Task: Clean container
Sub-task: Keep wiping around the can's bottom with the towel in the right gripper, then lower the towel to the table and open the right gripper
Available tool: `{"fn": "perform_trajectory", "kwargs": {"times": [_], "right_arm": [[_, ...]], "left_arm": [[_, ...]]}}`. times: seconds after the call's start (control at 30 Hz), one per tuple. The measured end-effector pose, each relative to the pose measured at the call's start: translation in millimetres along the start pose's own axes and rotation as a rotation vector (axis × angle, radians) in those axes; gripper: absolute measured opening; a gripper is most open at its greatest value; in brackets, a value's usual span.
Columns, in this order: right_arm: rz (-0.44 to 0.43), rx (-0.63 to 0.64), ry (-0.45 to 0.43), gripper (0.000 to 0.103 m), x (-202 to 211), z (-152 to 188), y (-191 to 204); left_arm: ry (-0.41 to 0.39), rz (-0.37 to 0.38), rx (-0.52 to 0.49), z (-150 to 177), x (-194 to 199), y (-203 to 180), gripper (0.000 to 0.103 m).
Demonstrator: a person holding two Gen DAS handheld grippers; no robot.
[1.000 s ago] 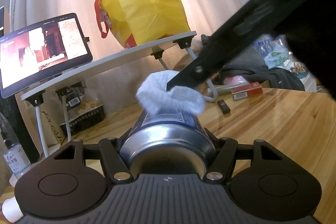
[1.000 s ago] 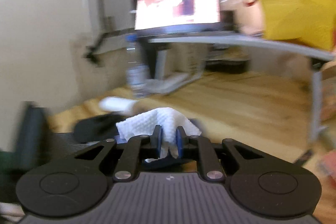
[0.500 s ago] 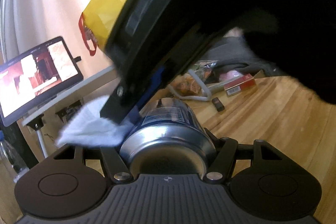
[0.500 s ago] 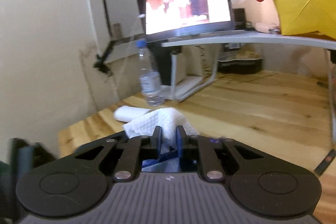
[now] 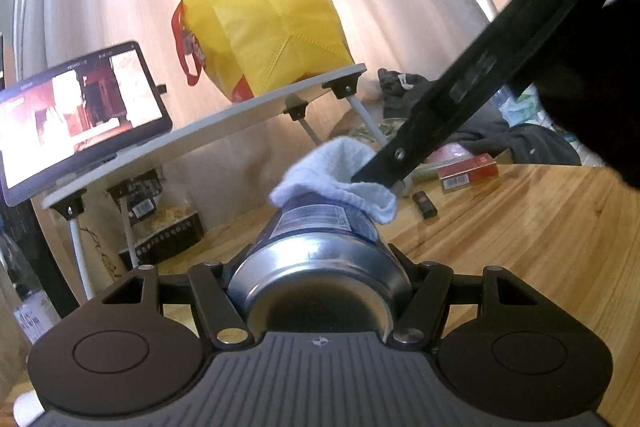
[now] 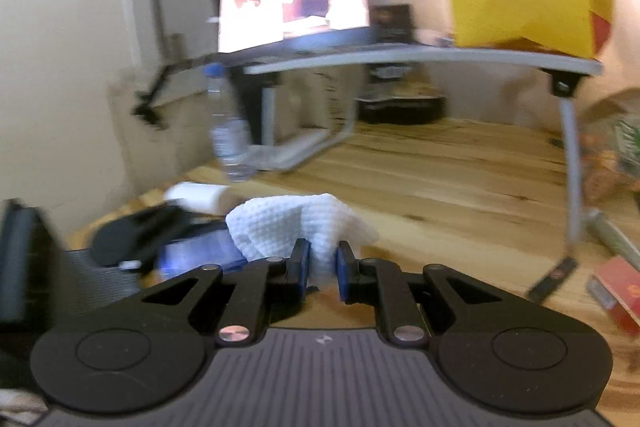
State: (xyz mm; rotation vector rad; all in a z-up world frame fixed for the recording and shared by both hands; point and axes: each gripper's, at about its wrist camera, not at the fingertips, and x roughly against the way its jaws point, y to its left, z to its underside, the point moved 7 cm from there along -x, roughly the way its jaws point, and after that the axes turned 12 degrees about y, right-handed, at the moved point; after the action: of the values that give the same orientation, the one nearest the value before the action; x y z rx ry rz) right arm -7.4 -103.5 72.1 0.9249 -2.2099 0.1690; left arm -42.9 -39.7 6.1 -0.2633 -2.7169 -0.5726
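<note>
**Can between the left jaws, cloth over its far end**

The can (image 5: 320, 259) lies lengthwise between the jaws of the left gripper (image 5: 320, 291), base toward the camera. Draped on its far end is the cloth (image 5: 340, 175), pinched in the right gripper (image 6: 322, 263), which reaches in from the upper right. Behind stands a small folding table (image 5: 224, 119) on the wooden tabletop (image 5: 520, 247), bearing a tablet (image 5: 76, 115) on the left and a bag (image 5: 272, 27) to the right (curtain behind). A box (image 5: 468, 173) lies right of the can, a bottle (image 6: 228, 131) far left.
</note>
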Motion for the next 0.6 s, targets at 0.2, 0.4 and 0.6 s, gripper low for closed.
{"fn": "perform_trajectory", "kwargs": {"times": [0.2, 0.4, 0.6], "right_arm": [[0.157, 0.001, 0.061, 0.017, -38.2, -4.7, -43.6], [0.31, -0.007, 0.173, 0.018, -64.5, 3.6, -75.1], [0.345, -0.04, 0.219, 0.061, -75.1, 9.4, -83.5]], "left_arm": [[0.003, 0.0, 0.002, 0.8, -1.3, -0.5, 0.067], [0.006, 0.006, 0.015, 0.7, -1.0, 2.4, 0.067], [0.005, 0.014, 0.022, 1.4, 0.4, 2.9, 0.067]]}}
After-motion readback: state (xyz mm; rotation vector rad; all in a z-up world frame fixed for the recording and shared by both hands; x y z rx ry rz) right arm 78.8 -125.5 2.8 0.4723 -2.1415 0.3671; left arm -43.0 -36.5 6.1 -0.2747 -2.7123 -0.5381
